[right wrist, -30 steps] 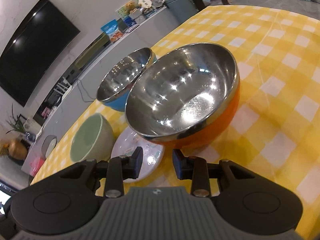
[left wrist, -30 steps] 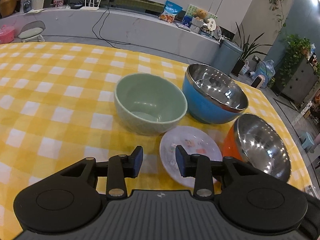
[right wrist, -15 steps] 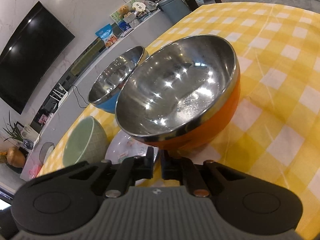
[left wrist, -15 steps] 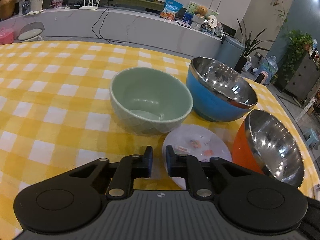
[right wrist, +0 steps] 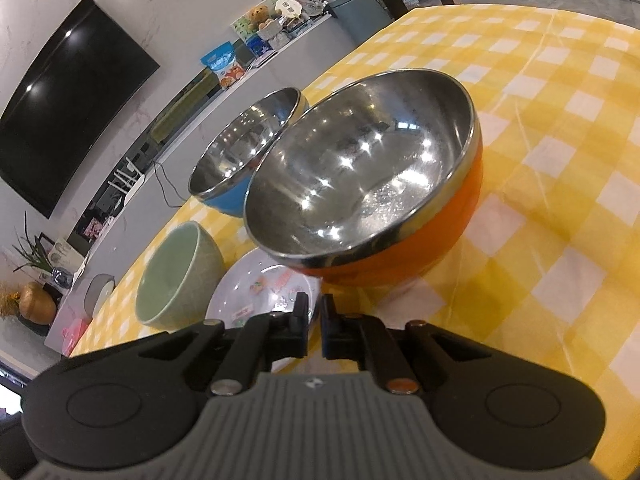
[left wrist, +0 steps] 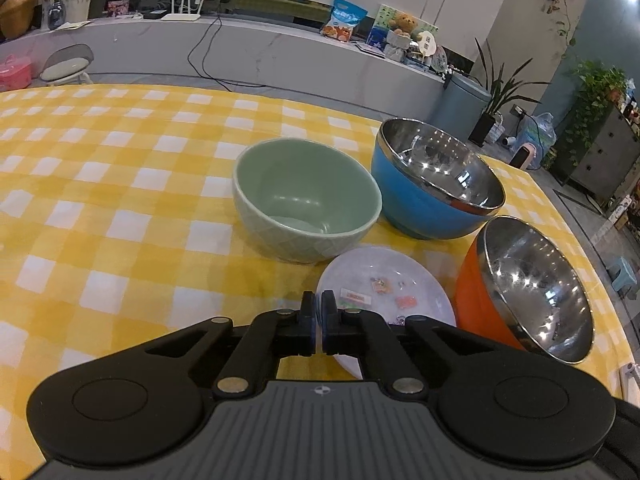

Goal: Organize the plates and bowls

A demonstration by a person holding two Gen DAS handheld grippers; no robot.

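A green ceramic bowl stands on the yellow checked table, with a blue steel-lined bowl to its right. A small white plate lies in front of them. An orange steel-lined bowl sits tilted at the plate's right edge. My left gripper is shut and empty, its tips at the plate's near left rim. In the right wrist view my right gripper is shut and empty just before the orange bowl, beside the plate, green bowl and blue bowl.
The table's right edge runs close behind the orange bowl. A long grey counter with a router, snack bags and plants stands beyond the table. Checked cloth stretches to the left of the bowls.
Both grippers closed from open to shut with nothing between the fingers. Both have drawn back a little from the bowls and plate.
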